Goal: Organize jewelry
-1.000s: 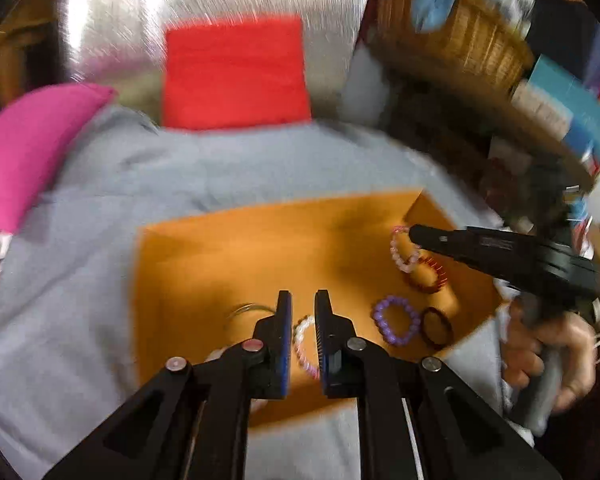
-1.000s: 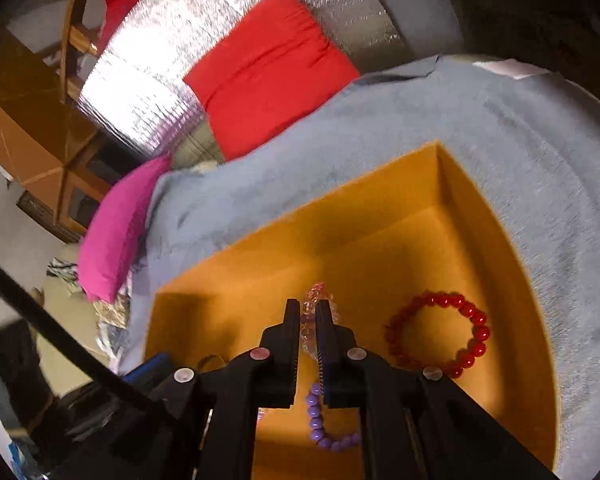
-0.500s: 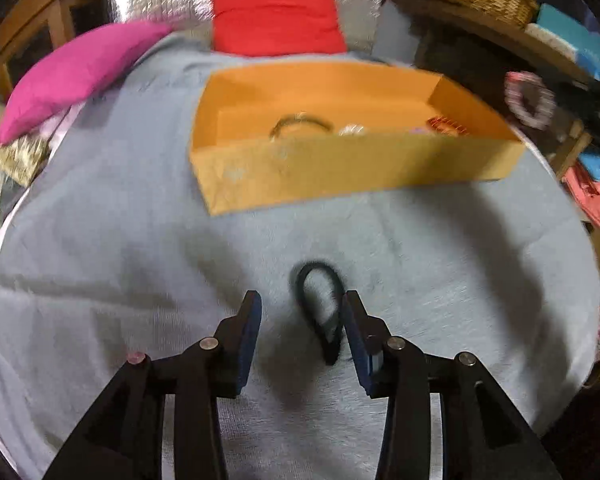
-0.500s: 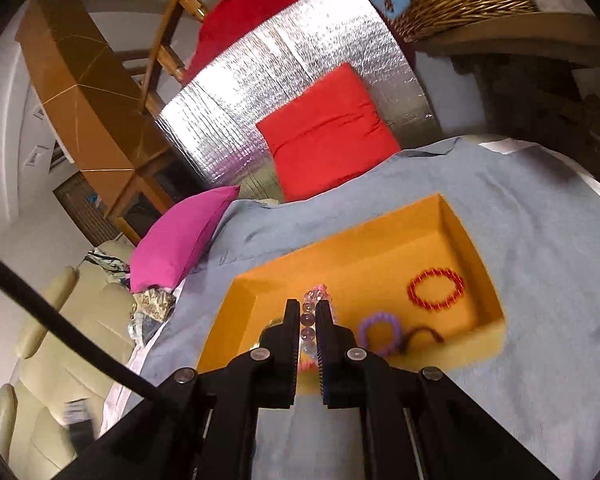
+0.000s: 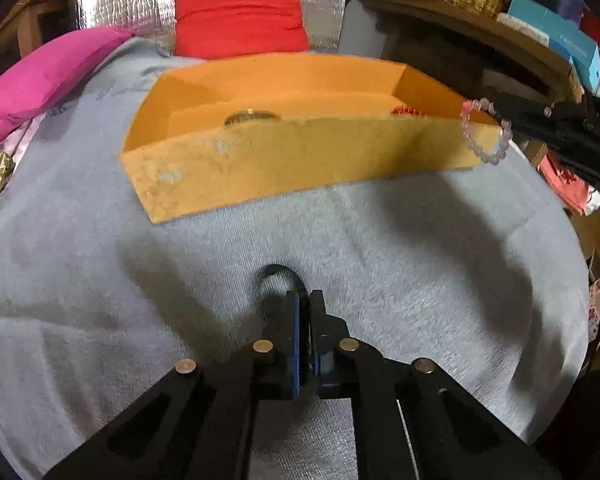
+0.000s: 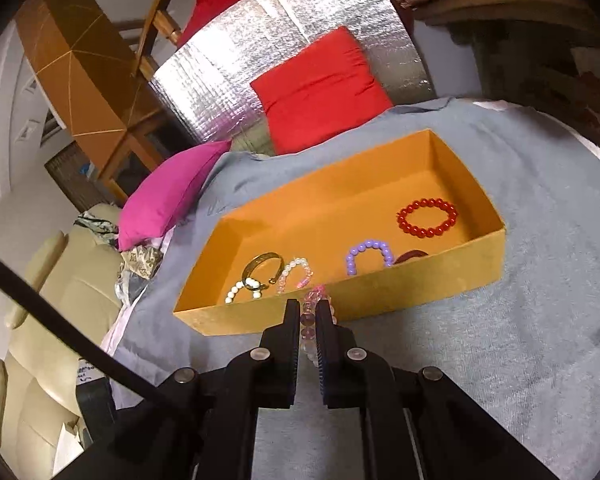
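At lower centre of each view, a tool pinches jewelry: the left tool [image 5: 305, 300] is closed on a black loop [image 5: 274, 276] lying on grey cloth [image 5: 420, 260]; the right tool [image 6: 308, 312] grips a pale pink bead bracelet [image 6: 314, 300] before the orange tray [image 6: 380, 292].

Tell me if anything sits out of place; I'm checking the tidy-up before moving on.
One dark band lies on the grey cloth, outside the orange box, pinched by the left gripper. The right gripper holds a pale pink bead bracelet outside the box too.
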`<move>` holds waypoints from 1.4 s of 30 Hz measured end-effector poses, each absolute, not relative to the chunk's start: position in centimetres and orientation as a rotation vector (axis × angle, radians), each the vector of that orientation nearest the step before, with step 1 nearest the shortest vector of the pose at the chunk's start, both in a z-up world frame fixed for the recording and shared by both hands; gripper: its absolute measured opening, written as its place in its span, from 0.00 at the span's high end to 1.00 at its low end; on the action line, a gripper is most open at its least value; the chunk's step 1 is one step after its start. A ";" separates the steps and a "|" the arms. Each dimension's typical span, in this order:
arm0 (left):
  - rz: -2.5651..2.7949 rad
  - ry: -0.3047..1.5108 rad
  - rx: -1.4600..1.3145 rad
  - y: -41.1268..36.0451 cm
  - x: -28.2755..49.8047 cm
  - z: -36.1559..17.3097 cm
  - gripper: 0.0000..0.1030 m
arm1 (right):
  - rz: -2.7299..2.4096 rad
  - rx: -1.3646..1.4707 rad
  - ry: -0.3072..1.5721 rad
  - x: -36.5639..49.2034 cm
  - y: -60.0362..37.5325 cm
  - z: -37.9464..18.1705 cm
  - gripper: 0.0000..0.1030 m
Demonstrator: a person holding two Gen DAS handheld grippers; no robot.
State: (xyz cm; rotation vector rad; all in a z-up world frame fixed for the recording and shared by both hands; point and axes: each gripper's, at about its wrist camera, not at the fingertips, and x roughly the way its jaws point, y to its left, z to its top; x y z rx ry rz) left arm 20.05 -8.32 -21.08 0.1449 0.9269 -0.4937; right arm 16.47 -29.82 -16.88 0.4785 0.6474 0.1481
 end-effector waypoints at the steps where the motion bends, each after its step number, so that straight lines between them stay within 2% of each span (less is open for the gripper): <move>1: -0.504 0.913 0.135 -8.2 19.9 -20.5 0.96 | 0.154 0.472 0.639 16.4 -29.8 -16.7 0.92; 9: -0.600 0.778 0.084 -8.6 19.1 -14.8 0.97 | 0.188 0.487 0.554 15.9 -30.7 -14.8 0.92; 14: -0.585 0.738 0.110 -9.3 22.5 -11.3 0.97 | 0.167 0.525 0.538 18.4 -32.0 -13.5 0.92; 18: -0.549 0.731 0.080 -7.2 22.8 -10.5 0.97 | 0.159 0.558 0.537 19.4 -32.8 -14.1 0.92; 20: -0.569 0.796 0.030 -6.1 22.0 -11.8 0.96 | 0.155 0.536 0.556 19.4 -32.7 -14.7 0.92; 22: -0.574 0.881 0.038 -6.3 21.7 -14.1 0.94 | 0.158 0.533 0.571 19.4 -32.6 -15.2 0.92; 25: -0.541 0.966 0.074 -7.3 20.9 -17.3 0.83 | 0.161 0.525 0.578 18.9 -32.2 -15.6 0.92; 27: -0.539 1.018 0.092 -8.3 20.4 -19.5 0.69 | 0.170 0.516 0.572 18.3 -31.6 -15.5 0.92; 29: -0.524 1.023 0.149 -9.3 19.8 -20.9 0.63 | 0.175 0.513 0.567 18.0 -31.1 -15.4 0.92; 31: -0.527 1.012 0.191 -9.9 19.4 -21.7 0.63 | 0.174 0.498 0.566 17.7 -30.6 -15.5 0.92; 33: -0.523 0.990 0.190 -9.8 19.4 -21.8 0.66 | 0.171 0.482 0.569 17.5 -30.2 -15.6 0.92; 36: -0.527 0.995 0.157 -9.1 19.8 -21.8 0.92 | 0.164 0.472 0.577 17.5 -30.0 -15.9 0.92; 42: -0.572 0.940 0.174 -9.5 19.6 -20.5 0.96 | 0.167 0.479 0.548 17.3 -30.7 -15.4 0.92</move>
